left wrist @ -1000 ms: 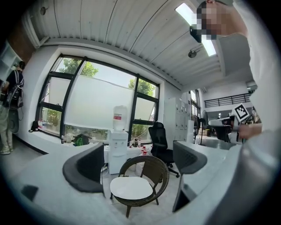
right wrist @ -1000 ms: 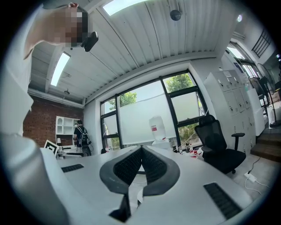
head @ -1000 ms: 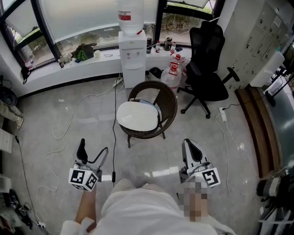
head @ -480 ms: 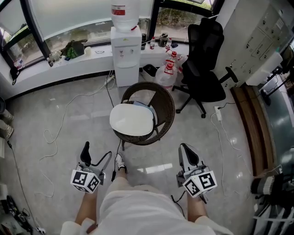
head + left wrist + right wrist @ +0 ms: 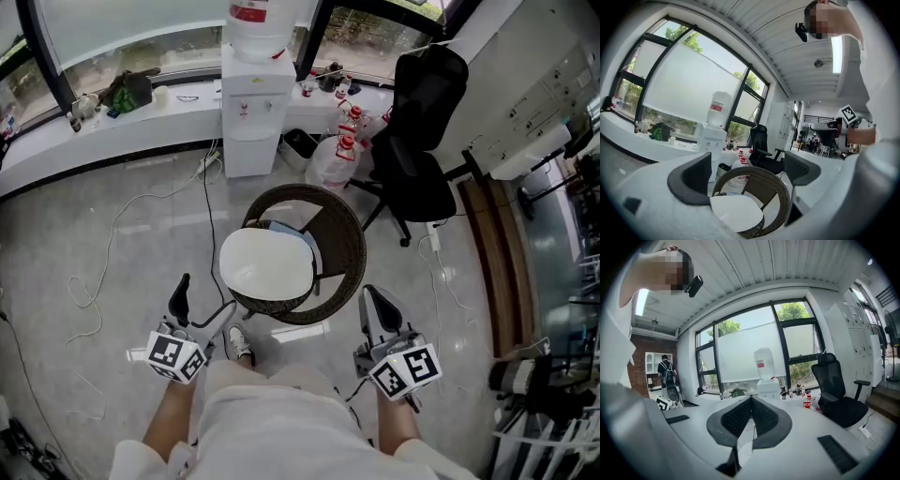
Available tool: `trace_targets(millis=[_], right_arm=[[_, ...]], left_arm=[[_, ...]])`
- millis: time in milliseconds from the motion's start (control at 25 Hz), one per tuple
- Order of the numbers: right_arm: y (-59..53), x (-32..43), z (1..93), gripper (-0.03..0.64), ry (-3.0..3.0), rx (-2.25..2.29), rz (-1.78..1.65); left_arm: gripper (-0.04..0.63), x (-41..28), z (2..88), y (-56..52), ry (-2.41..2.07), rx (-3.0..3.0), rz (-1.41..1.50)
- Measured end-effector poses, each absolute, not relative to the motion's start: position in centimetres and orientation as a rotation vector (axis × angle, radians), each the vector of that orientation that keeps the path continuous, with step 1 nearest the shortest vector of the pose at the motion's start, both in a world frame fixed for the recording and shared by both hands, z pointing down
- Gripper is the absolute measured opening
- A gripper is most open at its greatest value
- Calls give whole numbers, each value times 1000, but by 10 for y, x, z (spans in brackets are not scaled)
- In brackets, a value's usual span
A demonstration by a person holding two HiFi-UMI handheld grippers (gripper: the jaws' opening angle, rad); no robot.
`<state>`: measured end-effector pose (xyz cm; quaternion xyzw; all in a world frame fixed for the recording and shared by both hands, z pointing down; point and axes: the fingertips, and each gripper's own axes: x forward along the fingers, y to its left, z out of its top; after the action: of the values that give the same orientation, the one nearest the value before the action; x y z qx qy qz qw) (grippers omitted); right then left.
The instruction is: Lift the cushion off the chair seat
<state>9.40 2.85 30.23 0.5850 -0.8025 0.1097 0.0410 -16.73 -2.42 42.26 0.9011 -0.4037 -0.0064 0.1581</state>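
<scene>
A round white cushion lies on the seat of a brown wicker chair just ahead of me. My left gripper hovers at the chair's near left, apart from it, and its jaws stand open with nothing in them. In the left gripper view the cushion and the chair show between the left gripper's wide-apart jaws. My right gripper hangs at the chair's near right. Its jaws are pressed together, empty, in the right gripper view.
A white water dispenser stands behind the chair by the window ledge. A black office chair and water bottles are at the back right. Cables trail over the floor on the left. My shoe is near the chair's front.
I have stepped toward the wicker chair, so it now sits closer between the two grippers. Both grippers keep their states: left open, right shut.
</scene>
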Motion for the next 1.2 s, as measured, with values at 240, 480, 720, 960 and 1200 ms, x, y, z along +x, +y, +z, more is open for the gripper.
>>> trace_targets(millis=[240,480,720,960,1200], right_arm=[[-14,78,312,2,-2392,1777,373],[-52,96,326,2,-2410,1764,413],[-91,114,343,2,-2479,1681,469],[-123,110,398,2,-2494,1527,567],[-135,108,468,2,-2463,1404,678]], left_arm=[[479,-167,449,-82,-1069,2567,20],[479,-137,456,-111,-1046,2572,53],[479,-108,460,-135,-1066,2562,146],[477,-87,529,-164,-1023,2518,320],[477,-72,607,-189,-1010,2457,417]])
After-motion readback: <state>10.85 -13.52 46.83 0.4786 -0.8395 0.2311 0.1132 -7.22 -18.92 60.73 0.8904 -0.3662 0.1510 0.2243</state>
